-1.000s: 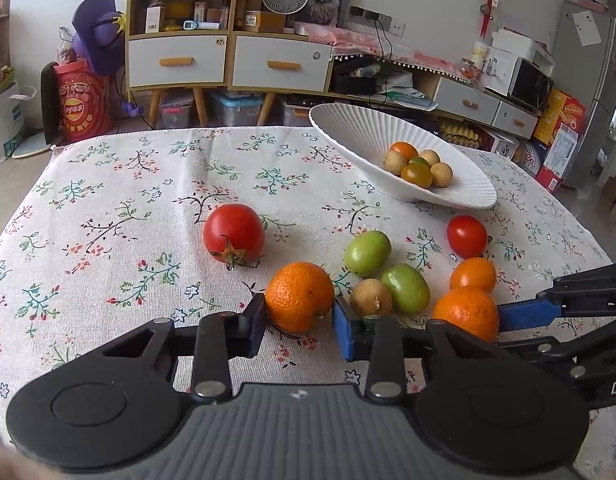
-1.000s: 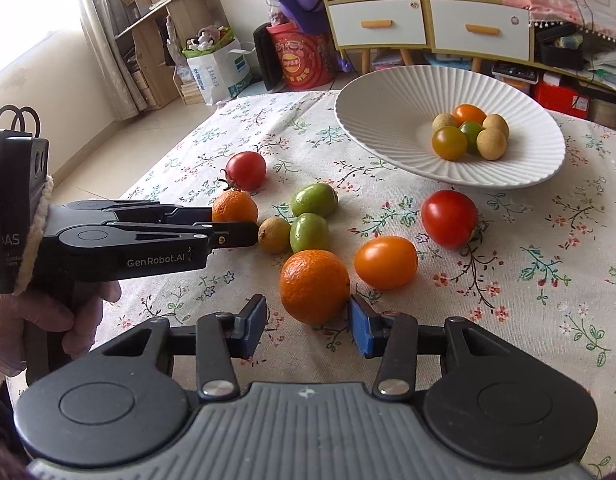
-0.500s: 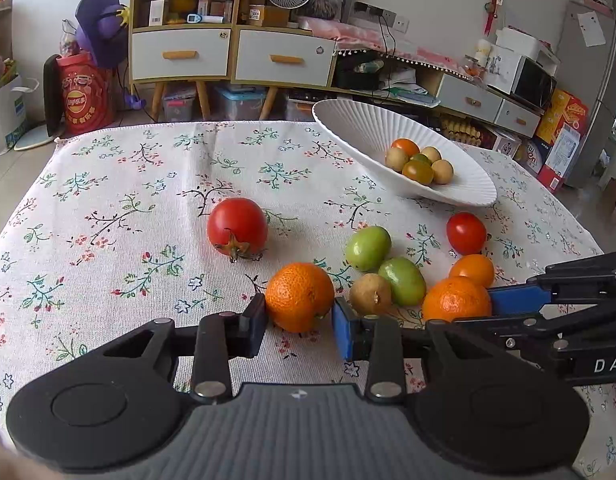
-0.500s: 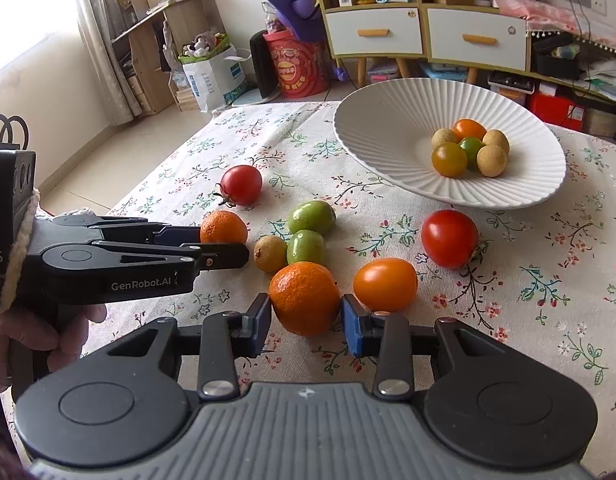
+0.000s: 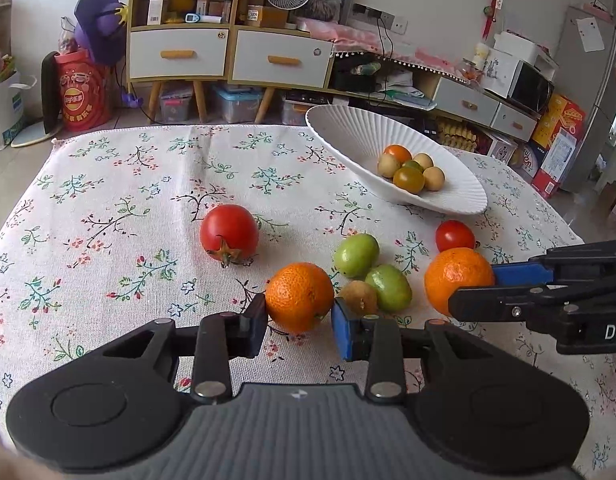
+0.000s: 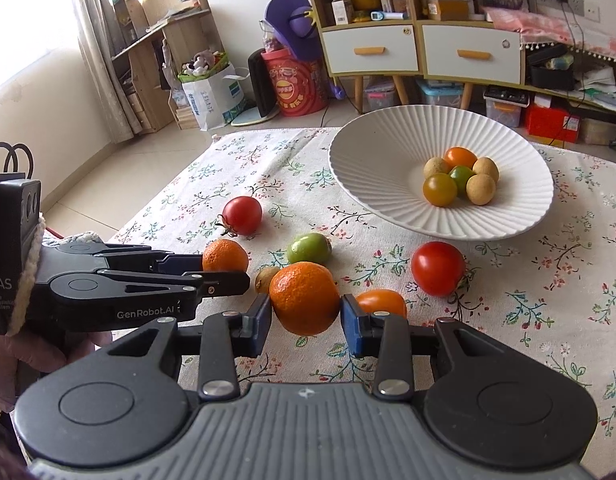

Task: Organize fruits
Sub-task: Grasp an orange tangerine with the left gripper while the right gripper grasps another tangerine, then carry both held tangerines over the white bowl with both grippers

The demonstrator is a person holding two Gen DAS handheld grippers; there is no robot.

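Observation:
My left gripper (image 5: 300, 316) is shut on a mandarin (image 5: 300, 296) low over the flowered cloth. In the right wrist view that left gripper (image 6: 224, 272) comes in from the left, holding its mandarin (image 6: 224, 255). My right gripper (image 6: 306, 316) is shut on a second mandarin (image 6: 304, 298), held just above the cloth. The left wrist view shows this right gripper (image 5: 483, 286) with its mandarin (image 5: 457, 280) at the right. A white ribbed bowl (image 6: 367, 168) with several small fruits stands beyond, at the back right (image 5: 347, 136).
Loose on the cloth lie a big red tomato (image 5: 229, 236), two green fruits (image 5: 355, 255), a brown fruit (image 5: 357, 298), a small red tomato (image 6: 437, 268) and an orange tomato (image 6: 381, 302). A hand (image 6: 48, 356) holds the left gripper. The table's far edge meets the floor and cabinets.
My right gripper has shut on its mandarin and raised it off the cloth, hiding the orange tomato in the left wrist view. The left gripper has kept its hold.

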